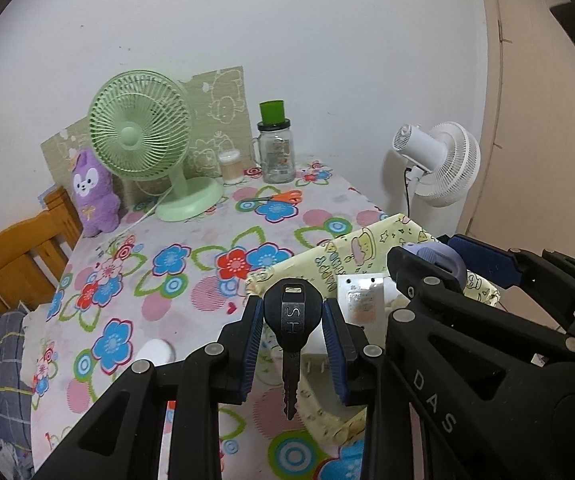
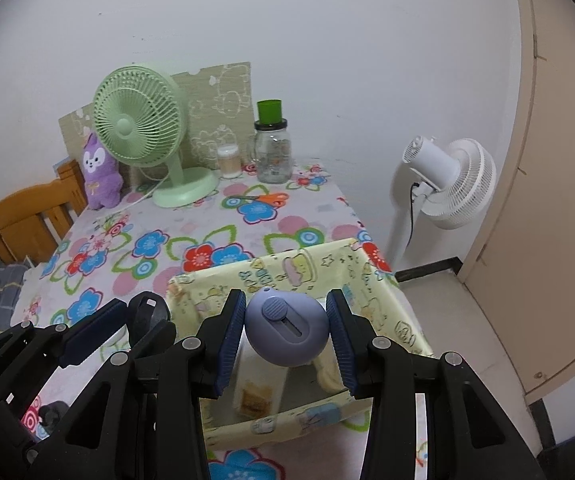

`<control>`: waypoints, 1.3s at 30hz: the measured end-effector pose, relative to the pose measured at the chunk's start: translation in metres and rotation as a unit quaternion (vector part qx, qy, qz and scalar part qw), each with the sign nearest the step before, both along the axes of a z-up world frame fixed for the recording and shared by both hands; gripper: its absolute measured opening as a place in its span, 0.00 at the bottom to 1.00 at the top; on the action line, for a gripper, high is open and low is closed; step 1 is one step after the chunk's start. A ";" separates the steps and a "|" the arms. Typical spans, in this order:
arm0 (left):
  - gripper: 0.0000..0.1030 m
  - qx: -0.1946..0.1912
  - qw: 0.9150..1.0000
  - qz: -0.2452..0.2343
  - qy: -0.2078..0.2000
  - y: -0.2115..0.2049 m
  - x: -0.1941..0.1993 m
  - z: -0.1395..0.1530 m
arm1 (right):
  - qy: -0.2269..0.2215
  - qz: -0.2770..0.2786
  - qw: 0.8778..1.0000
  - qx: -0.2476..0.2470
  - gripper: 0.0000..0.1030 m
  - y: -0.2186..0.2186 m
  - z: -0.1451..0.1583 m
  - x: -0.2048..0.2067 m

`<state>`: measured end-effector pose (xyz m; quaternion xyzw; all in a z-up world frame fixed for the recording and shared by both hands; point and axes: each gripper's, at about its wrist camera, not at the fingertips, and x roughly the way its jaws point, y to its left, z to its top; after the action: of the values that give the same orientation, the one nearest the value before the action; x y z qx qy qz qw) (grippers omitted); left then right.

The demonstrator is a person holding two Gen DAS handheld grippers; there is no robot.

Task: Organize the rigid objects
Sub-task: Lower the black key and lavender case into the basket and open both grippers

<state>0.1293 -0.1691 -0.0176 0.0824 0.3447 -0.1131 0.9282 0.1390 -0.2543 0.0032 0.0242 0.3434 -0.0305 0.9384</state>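
**A:** Where are the things now?

**B:** The left gripper (image 1: 293, 344) is clamped on a black key (image 1: 292, 320), its pads on both sides of the key head, and the blade hangs down toward the camera. The right gripper (image 2: 286, 334) is clamped on a round lilac cutter (image 2: 286, 330) with a slider on top. Both hang above the yellow box (image 2: 383, 280), which stands at the near right corner of the table (image 2: 135, 240).

**A:** So the step is to put them into the box?

**B:** I think yes. The box is open on top, and a white packet (image 2: 259, 384) already lies inside, at its left side.

**A:** How to do it well?

**B:** The two grippers are very near, side by side. I would lower one first, so that the frames do not knock together. The key is at the left edge of the box, so it needs to go a little more over the opening before the pads part, otherwise it may drop on the cloth. The cutter is already over the middle. Release low, because a hard thing may bounce.
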 end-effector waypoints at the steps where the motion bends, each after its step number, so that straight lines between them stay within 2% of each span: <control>1: 0.29 0.000 1.000 -0.002 0.003 -0.003 0.003 -0.001 | 0.002 -0.001 1.000 0.000 0.44 -0.002 -0.001 0.002; 15: 0.30 0.010 0.999 -0.026 0.033 -0.033 0.029 -0.021 | 0.035 -0.031 0.999 0.006 0.44 -0.035 -0.023 0.025; 28: 0.27 0.022 0.997 -0.036 0.070 -0.048 0.052 -0.046 | 0.074 -0.047 0.996 0.009 0.44 -0.049 -0.050 0.045; 39: 0.28 0.026 0.995 -0.040 0.085 -0.051 0.060 -0.054 | 0.090 -0.050 0.995 0.016 0.44 -0.053 -0.063 0.056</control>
<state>0.1897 -0.2199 -0.0715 0.1104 0.4219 -0.1482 0.8876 0.1953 -0.3075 -0.0602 0.0533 0.4255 -0.0743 0.9004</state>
